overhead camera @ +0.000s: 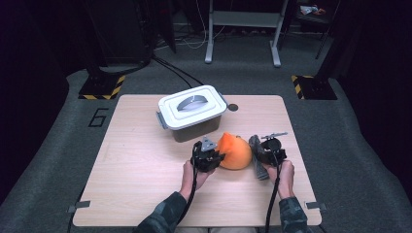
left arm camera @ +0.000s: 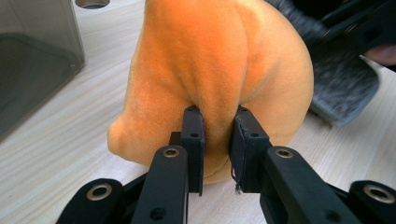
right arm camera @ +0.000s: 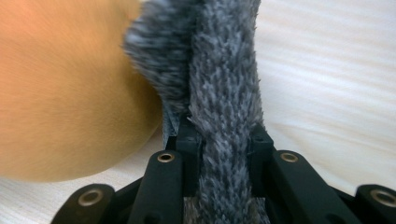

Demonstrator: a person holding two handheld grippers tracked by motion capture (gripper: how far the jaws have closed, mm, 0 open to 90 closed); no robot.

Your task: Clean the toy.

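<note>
Both claws are gripping: left gripper (left arm camera: 215,122) pinching the orange plush (left arm camera: 210,70), right gripper (right arm camera: 223,135) clamping the grey furry piece (right arm camera: 224,70), probably needing a joint lift next.

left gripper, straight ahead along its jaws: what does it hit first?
Nothing to travel through: the left gripper is already shut on a fold of the round orange plush toy, so pushing on presses into its body. Behind that, likely the fuzzy grey plush piece held by the right gripper; depth unclear.

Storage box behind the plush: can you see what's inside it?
No. The storage box has its white lid on, handle flat. Its dark wall reveals nothing of the inside.
</note>
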